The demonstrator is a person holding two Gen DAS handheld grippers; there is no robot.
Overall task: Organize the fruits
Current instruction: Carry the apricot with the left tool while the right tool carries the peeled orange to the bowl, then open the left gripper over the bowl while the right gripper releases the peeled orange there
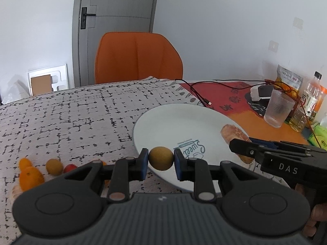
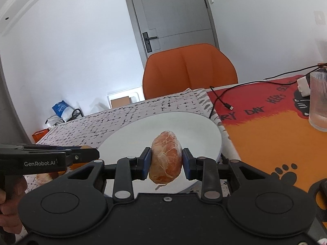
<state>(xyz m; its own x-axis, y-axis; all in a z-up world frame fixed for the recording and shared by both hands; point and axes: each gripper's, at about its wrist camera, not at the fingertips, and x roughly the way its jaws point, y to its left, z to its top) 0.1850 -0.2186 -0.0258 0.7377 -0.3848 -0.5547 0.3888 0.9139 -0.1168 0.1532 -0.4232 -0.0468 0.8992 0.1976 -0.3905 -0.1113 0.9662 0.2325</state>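
Both grippers angled downward over plate (image 1: 163,120): left gripper (image 1: 161,159) clamped on round fruit (image 1: 161,158), right gripper (image 2: 166,161) on peeled fruit (image 2: 166,159).

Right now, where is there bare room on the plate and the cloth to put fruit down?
The white plate is bare. The checked cloth is free between the plate and the orange chair. Crowded: the fruit pile at the cloth's near left, and the glass and bottles far right.

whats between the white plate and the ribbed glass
In the right wrist view, bare orange and red mat separates the white plate from the ribbed glass; nothing stands there.
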